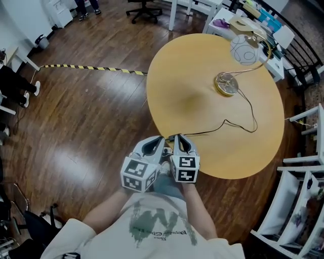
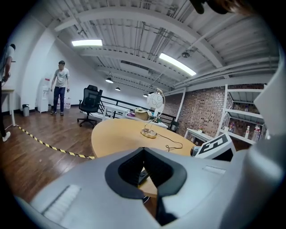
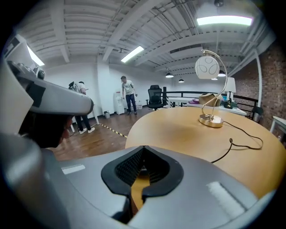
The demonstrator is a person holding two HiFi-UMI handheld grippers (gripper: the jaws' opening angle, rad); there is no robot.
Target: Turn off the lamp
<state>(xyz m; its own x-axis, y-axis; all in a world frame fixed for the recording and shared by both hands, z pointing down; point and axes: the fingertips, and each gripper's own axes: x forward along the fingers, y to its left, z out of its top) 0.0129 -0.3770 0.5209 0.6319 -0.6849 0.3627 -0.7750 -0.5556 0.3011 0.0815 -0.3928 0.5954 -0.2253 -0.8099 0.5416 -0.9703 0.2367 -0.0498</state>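
Note:
The lamp stands on the far right of a round wooden table [image 1: 192, 101]: gold base [image 1: 226, 84], curved gold stem, white globe shade [image 1: 244, 49]. Its black cord [image 1: 238, 125] snakes across the top toward the near edge. My left gripper [image 1: 158, 138] and right gripper [image 1: 178, 137] sit side by side at that near edge, both shut and holding nothing, far from the lamp. The left gripper view shows the lamp [image 2: 153, 117] ahead past the left gripper [image 2: 143, 149], with a small dark flat piece [image 2: 141, 175] under the jaws. The right gripper [image 3: 143, 147] sees the lamp [image 3: 210, 89] ahead and to the right.
Yellow-black tape [image 1: 91, 68] crosses the wooden floor on the left. An office chair [image 1: 144, 7] and cluttered white desks [image 1: 253, 20] stand beyond the table. White shelving [image 1: 298, 202] lines the right side. People stand far off [image 2: 59, 87] [image 3: 128, 95].

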